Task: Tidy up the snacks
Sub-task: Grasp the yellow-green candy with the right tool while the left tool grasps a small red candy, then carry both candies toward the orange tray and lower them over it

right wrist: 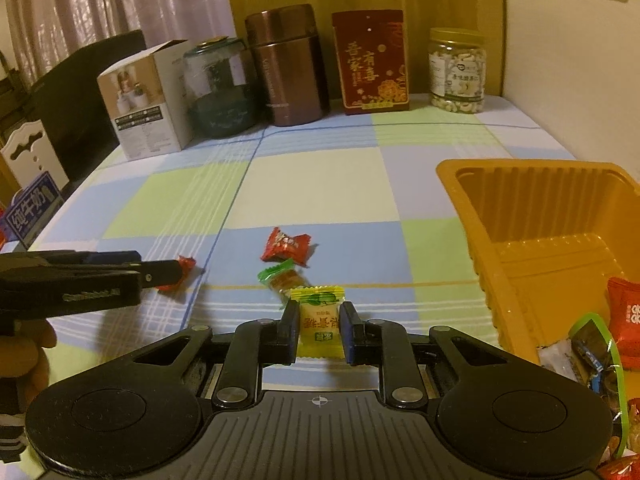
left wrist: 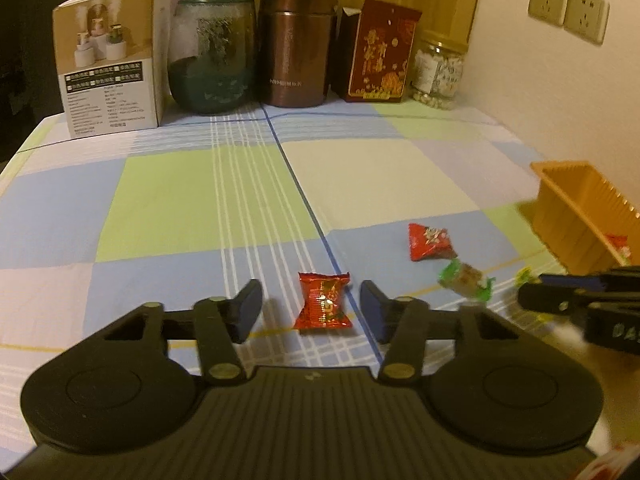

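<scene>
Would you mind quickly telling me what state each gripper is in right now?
Left gripper: open, its pads either side of a red candy without touching it.
Right gripper: shut on a yellow candy.

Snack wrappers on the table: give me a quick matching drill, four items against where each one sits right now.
Items:
1. yellow snack packet
2. red snack packet
3. green-ended candy
4. orange tray

Places:
A. lying loose between the open pads of the left hand-held gripper
B. on the cloth at the right side, some snacks already inside
C. clamped in the right hand-held gripper
D. on the cloth just beyond the yellow packet, beside another red wrapper

Pairs: 1-C, 2-A, 3-D, 4-B
</scene>
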### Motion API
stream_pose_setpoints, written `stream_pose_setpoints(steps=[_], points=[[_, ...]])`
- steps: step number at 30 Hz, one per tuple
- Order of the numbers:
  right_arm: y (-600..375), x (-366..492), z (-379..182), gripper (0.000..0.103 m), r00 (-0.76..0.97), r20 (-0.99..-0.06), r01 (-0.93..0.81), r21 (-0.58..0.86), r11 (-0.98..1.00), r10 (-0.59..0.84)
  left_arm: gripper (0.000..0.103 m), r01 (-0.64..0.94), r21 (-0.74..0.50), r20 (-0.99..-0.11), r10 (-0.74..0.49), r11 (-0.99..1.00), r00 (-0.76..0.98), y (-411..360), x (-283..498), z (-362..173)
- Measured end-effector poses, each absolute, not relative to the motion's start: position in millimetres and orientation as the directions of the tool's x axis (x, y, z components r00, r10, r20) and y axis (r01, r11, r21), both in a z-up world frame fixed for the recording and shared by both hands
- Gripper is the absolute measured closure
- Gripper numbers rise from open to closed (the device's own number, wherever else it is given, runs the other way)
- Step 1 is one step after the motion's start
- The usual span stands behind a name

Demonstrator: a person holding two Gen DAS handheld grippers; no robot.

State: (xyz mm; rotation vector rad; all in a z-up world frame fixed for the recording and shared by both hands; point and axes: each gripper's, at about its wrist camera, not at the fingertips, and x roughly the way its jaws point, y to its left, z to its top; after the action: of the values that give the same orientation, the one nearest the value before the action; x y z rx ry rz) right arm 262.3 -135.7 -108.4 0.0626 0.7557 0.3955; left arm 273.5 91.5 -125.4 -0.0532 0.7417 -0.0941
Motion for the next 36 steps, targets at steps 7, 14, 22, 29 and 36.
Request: stream_pose_setpoints(steps=[7, 14, 22, 29, 36], points=[[-137.5, 264.5, -107.4, 0.081, 0.66, -0.654, -0.316, 0.206, 0.926, 0.37, 0.079, 0.082, -0.063, -0.686, -0.103, 0.995, 0.721, 86.4, 277.1, -134.7], [-134.7, 261.4, -106.1, 0.081, 0.664, -0.65, -0.326, 0.194, 0.925, 0.37, 0.081, 0.067, -0.081, -0.704, -0.105, 0.994, 0.702, 79.8, 255.1, -126.1], [-133.3, 229.3, -99.8, 0.081, 0.654, -0.653, -0.339, 0.199, 0.92, 0.382, 0.081, 0.026, -0.149, -0.715, -0.126, 0.989, 0.687, 64.4, 195.9, -108.6], [-138.2, 164.1, -93.4, 0.081, 0.631, -0.669, -0.319, 0.236, 0.918, 0.392, 0.081, -0.002, -0.186, -0.712, -0.134, 0.983, 0.69, 53.8, 136.8, -85.3], [-145.9, 102.4, -76.5, 0.081, 0.63, -0.68, -0.291, 0.242, 0.926, 0.375, 0.081, -0.02, -0.211, -0.709, -0.139, 0.977, 0.691, 42.8, 83.4, -62.0]])
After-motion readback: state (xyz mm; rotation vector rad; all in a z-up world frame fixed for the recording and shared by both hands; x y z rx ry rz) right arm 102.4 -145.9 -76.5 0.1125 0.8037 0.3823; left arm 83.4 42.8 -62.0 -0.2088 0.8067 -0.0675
